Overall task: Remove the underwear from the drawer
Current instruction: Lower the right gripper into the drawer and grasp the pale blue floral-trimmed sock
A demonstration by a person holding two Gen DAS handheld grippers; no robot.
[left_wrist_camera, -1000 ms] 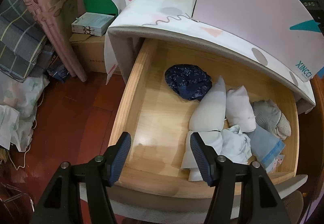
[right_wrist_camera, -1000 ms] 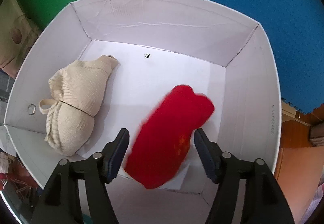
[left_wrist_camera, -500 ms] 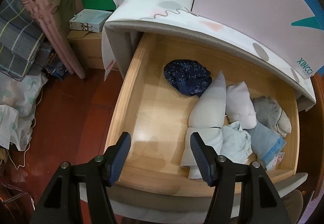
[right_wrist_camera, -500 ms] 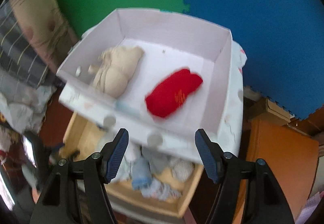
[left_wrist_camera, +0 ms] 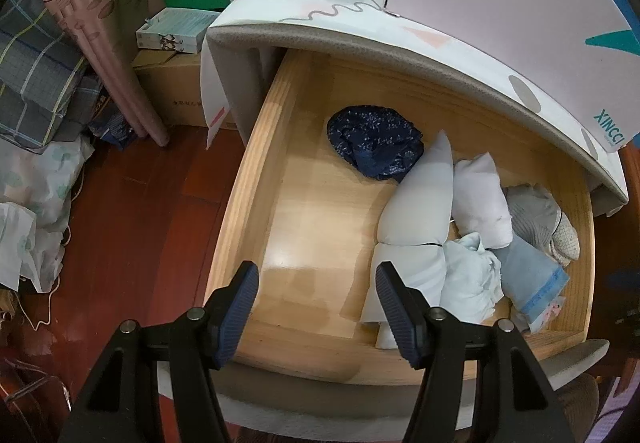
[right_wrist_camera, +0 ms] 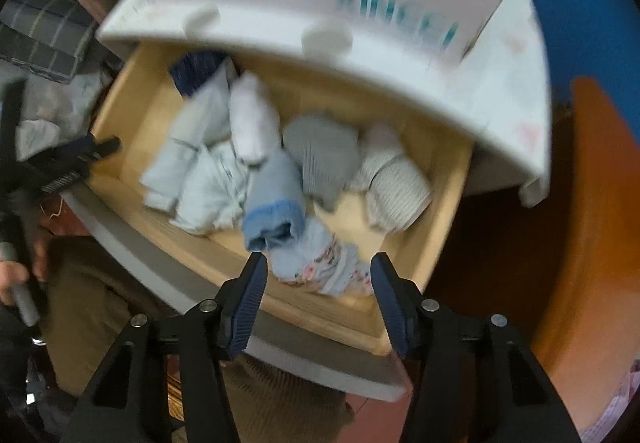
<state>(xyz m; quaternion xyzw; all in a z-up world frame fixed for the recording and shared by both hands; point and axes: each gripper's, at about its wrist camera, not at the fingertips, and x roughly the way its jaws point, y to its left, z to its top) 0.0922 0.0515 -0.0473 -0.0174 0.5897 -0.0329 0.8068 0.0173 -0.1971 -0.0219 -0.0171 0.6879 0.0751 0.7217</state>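
Because the drawer [left_wrist_camera: 256, 179] is pulled far out from under the white cabinet top [left_wrist_camera: 400, 43], all the folded underwear inside lies open from above. The pieces are crowded at the right side: a dark blue piece [left_wrist_camera: 374, 147] at the far middle, white rolls [left_wrist_camera: 420, 203] beside it, and a light blue roll [right_wrist_camera: 274, 199] with a flowered piece [right_wrist_camera: 320, 263] at the near right corner. The left half of the drawer floor is bare wood.

The left tongs [left_wrist_camera: 316, 307] hang over the near left edge, spread, with nothing between them; they seem to wait out of the way. The right tongs [right_wrist_camera: 316, 291] point down over the near right corner, just above the flowered piece. Their jaws are closing, yet no cloth is between them. This is probably the approach to the next piece, and the blur suggests a quick movement.
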